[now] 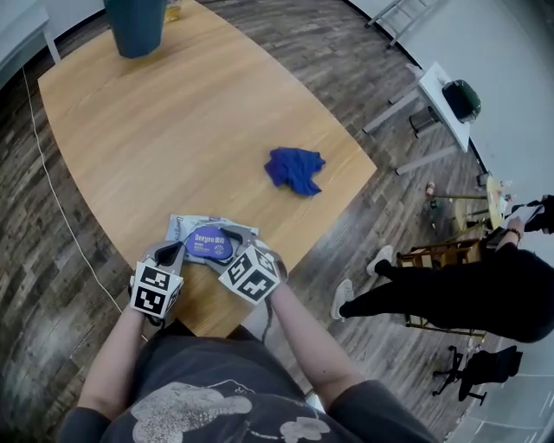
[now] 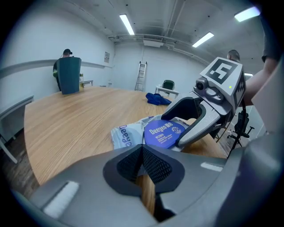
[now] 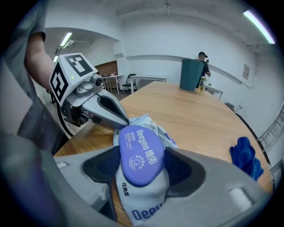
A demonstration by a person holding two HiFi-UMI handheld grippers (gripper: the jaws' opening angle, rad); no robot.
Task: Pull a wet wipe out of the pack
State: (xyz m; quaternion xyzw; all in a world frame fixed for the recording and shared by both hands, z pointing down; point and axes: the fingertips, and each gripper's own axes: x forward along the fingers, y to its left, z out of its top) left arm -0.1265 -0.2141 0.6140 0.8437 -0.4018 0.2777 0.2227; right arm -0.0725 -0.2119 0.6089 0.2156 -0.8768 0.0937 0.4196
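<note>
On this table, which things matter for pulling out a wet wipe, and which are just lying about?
For the job: wet wipe pack, its blue lid, left gripper, right gripper.
Lying about: blue cloth, teal bin.

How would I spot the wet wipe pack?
Start at the big rounded wooden table. At its near edge lies a soft pale-grey wipe pack. Unlike the crumpled blue cloth farther out, it is flat with an oval violet-blue lid.
</note>
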